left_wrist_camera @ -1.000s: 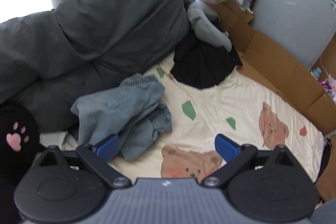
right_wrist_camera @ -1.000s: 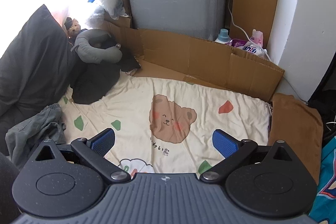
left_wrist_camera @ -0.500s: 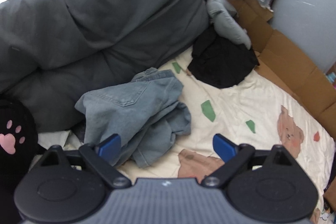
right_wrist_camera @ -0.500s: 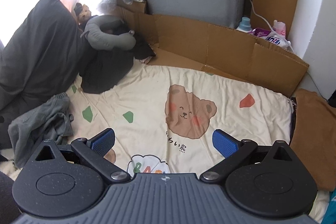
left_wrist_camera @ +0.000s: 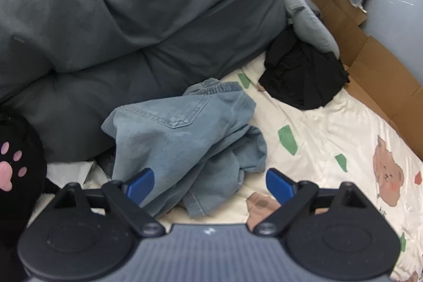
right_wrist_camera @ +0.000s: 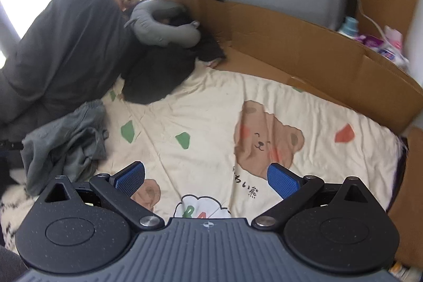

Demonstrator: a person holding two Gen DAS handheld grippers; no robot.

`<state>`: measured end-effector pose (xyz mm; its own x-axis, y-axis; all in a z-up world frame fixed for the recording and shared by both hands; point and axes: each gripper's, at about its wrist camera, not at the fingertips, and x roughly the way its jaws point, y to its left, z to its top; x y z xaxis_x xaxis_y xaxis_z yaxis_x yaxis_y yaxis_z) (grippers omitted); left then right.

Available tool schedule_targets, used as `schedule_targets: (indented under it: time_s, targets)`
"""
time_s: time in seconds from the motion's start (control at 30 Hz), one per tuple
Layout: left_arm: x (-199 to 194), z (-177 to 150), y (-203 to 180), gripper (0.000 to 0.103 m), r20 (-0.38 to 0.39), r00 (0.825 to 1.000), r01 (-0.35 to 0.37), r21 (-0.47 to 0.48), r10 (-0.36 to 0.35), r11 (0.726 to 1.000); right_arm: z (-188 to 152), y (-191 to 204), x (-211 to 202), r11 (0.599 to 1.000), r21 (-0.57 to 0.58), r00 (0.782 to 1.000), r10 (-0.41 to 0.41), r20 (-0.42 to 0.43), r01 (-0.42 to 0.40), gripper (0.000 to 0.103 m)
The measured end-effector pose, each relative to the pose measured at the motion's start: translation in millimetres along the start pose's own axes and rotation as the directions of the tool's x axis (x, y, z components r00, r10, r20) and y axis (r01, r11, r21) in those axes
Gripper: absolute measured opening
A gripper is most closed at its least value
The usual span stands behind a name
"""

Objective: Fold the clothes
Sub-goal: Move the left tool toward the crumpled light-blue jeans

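A crumpled pair of light blue jeans (left_wrist_camera: 185, 139) lies on the cream bear-print sheet (left_wrist_camera: 330, 139), against the dark grey duvet. My left gripper (left_wrist_camera: 210, 183) hovers just over the near edge of the jeans, jaws wide open, its left pad above the denim and nothing pressed between the pads. In the right wrist view the same jeans (right_wrist_camera: 66, 142) lie at the left. My right gripper (right_wrist_camera: 208, 177) stands open over the bare sheet (right_wrist_camera: 211, 110), well to the right of the jeans. A black garment (left_wrist_camera: 304, 78) lies further back.
A dark grey duvet (left_wrist_camera: 132, 17) is heaped along the left. A grey neck pillow (right_wrist_camera: 164, 25) sits by the black garment. Brown cardboard (right_wrist_camera: 317, 52) walls the far and right sides. A black plush with a pink paw (left_wrist_camera: 13, 171) is at the near left.
Both grippers have come lower and closer to the bed. The jeans now fill more of the left wrist view, and the right gripper has swung left so the jeans show larger.
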<state>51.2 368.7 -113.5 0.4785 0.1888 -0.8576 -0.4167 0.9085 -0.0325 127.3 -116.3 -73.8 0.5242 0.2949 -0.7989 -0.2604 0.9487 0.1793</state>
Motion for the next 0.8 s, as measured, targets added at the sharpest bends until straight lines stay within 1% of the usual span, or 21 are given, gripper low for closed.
schedule_targets:
  time_s: [0.2, 0.33, 0.4, 0.47, 0.5, 0.6, 0.73, 0.8]
  targets:
    - [5, 2, 8, 0.09, 0.0, 1.0, -0.031, -0.022, 0.031, 0.999, 10, 13, 25, 0.994, -0.092, 0.997, 0.063, -0.039, -0.066, 0.102]
    - [10, 5, 9, 0.09, 0.013, 0.998, -0.058, 0.0, 0.058, 0.998, 7, 15, 46, 0.99, -0.097, 0.993, 0.093, -0.072, -0.099, 0.101]
    - [16, 4, 12, 0.09, 0.008, 0.997, -0.073, 0.002, 0.073, 0.997, 7, 15, 54, 0.989, -0.094, 0.992, 0.105, -0.073, -0.112, 0.101]
    - [26, 1, 15, 0.09, -0.003, 0.996, -0.084, -0.007, 0.084, 0.996, 6, 14, 62, 0.988, -0.097, 0.99, 0.115, -0.076, -0.122, 0.101]
    - [31, -1, 18, 0.093, -0.014, 0.996, -0.093, -0.015, 0.093, 0.996, 6, 14, 66, 0.987, -0.103, 0.99, 0.118, -0.082, -0.127, 0.101]
    - [52, -10, 29, 0.093, -0.054, 0.991, -0.129, -0.038, 0.127, 0.991, 4, 16, 78, 0.984, -0.116, 0.986, 0.122, -0.113, -0.135, 0.1]
    - [77, -23, 40, 0.094, -0.083, 0.983, -0.166, -0.023, 0.163, 0.986, 1, 23, 87, 0.978, -0.132, 0.982, 0.142, -0.126, -0.158, 0.1]
    - [87, -28, 46, 0.093, -0.086, 0.977, -0.199, -0.007, 0.197, 0.98, 0, 26, 91, 0.976, -0.142, 0.98, 0.144, -0.133, -0.163, 0.1]
